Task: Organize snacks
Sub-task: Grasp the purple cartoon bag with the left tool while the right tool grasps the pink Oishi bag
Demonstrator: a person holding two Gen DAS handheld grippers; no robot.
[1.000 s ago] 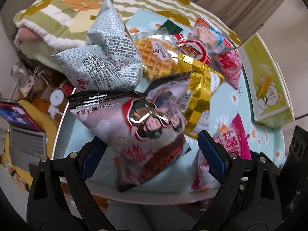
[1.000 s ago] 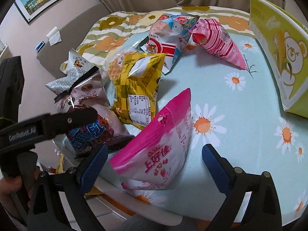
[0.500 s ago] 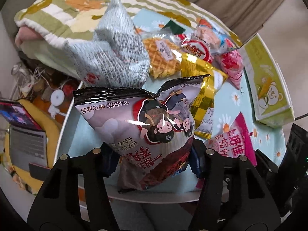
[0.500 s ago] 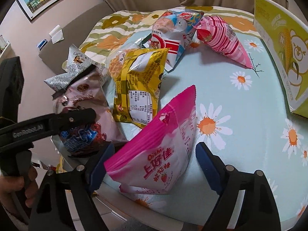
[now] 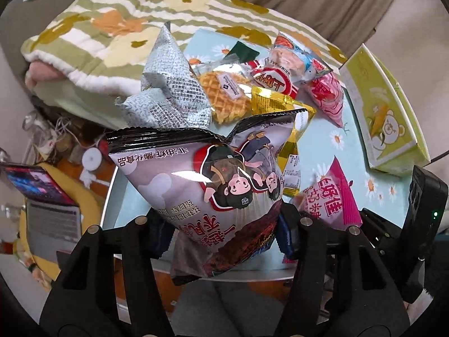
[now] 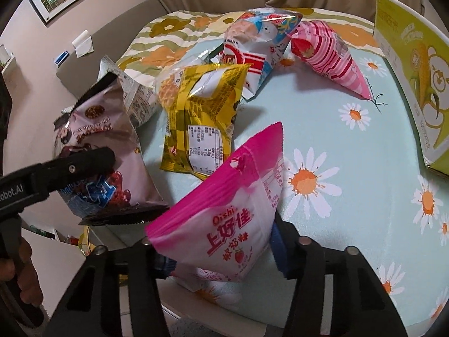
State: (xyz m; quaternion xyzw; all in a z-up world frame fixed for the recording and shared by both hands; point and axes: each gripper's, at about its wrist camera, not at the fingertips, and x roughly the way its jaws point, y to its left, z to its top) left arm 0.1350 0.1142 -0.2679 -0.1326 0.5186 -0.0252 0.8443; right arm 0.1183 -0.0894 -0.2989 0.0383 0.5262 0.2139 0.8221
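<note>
My left gripper (image 5: 221,238) is shut on a mauve snack bag with cartoon figures (image 5: 213,185) and holds it raised above the table's near edge; it also shows in the right wrist view (image 6: 95,151). My right gripper (image 6: 221,255) is shut on a pink Oishi bag (image 6: 233,213), lifted at the near edge; it also shows in the left wrist view (image 5: 334,196). On the daisy tablecloth (image 6: 350,185) lie a yellow bag (image 6: 204,112), a silver bag (image 5: 168,90), a waffle pack (image 5: 224,92), a red-white bag (image 6: 258,42) and a pink striped bag (image 6: 328,56).
A green-yellow bear box (image 6: 415,64) stands at the table's right side. A flowered blanket (image 5: 112,28) lies behind the table. A laptop (image 5: 47,210) and cables (image 5: 56,137) are on the floor at the left.
Both grippers have closed on their bags. The left one has lifted the mauve bag upright off the table; the right one has raised the pink bag.
</note>
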